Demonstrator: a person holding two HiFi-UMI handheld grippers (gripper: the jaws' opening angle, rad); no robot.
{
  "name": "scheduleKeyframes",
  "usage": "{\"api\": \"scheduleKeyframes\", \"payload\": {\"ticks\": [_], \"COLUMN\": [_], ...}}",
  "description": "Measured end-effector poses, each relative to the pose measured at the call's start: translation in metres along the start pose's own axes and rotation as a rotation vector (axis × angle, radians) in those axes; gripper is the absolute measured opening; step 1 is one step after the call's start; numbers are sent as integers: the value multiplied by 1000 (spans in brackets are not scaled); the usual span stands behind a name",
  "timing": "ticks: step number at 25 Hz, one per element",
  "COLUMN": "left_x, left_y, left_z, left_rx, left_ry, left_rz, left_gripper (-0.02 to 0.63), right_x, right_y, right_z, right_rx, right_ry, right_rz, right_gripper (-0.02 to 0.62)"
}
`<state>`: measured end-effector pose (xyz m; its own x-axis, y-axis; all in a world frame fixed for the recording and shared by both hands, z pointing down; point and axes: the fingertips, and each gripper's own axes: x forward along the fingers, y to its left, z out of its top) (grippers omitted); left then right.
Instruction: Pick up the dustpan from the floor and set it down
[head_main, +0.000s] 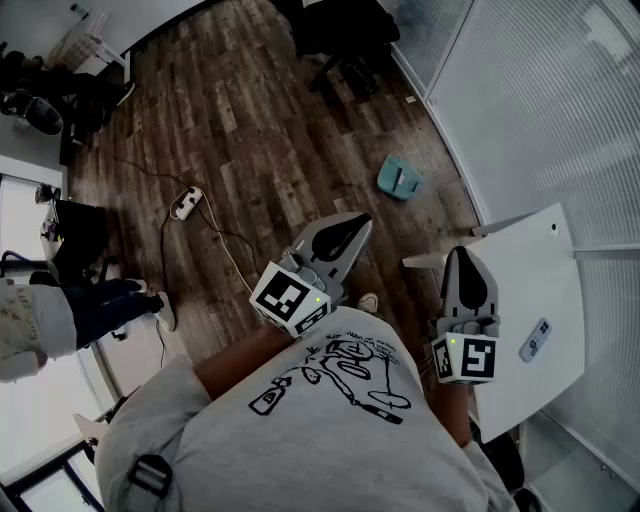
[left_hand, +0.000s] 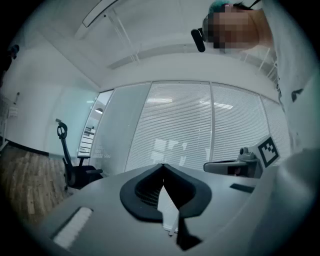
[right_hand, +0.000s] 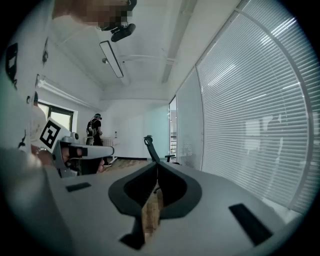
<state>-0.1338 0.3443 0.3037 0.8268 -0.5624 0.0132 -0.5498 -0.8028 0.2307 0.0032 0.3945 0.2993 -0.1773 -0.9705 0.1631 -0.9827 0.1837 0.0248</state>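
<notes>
The teal dustpan (head_main: 400, 178) lies on the wooden floor (head_main: 250, 130) in the upper right of the head view; it is too small to make out its contents or which way it faces. It sits above both tools, well apart from them. The left gripper (head_main: 362, 222) and the right gripper (head_main: 459, 252) have their jaws closed together, holding nothing. The right gripper is beside the white table (head_main: 540, 300).
</notes>
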Motion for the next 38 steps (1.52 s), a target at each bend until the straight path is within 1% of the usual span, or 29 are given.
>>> {"api": "scheduleKeyframes", "payload": {"ticks": [8,13,20,25,28,31,38], "left_x": [-15,-30,-46,-52,-48,-37,15], "left_y": [23,41,57,72,78,81,81], "left_z": [1,5,-8,-21,-23,-25,-25], "left_rx": [-16,-27,-34,-55,-60,-55,-47], "left_ry": [-11,-15,16,58,80,83,77], "left_rz": [28,23,-11,9,20,30,48], "left_gripper": [2,2,2,2,2,2,2], "right_x": [15,23,24,29,39,50,79], "right_y": [22,41,64,77,72,63,18], "right_z": [-1,3,-8,-21,-24,-25,-29], "right_rx": [-5,11,39,62,78,84,85], "right_ry": [1,10,28,51,66,61,54], "right_rz": [16,6,-34,-25,-18,-4,29], "right_gripper": [9,9,9,9,9,9,9]}}
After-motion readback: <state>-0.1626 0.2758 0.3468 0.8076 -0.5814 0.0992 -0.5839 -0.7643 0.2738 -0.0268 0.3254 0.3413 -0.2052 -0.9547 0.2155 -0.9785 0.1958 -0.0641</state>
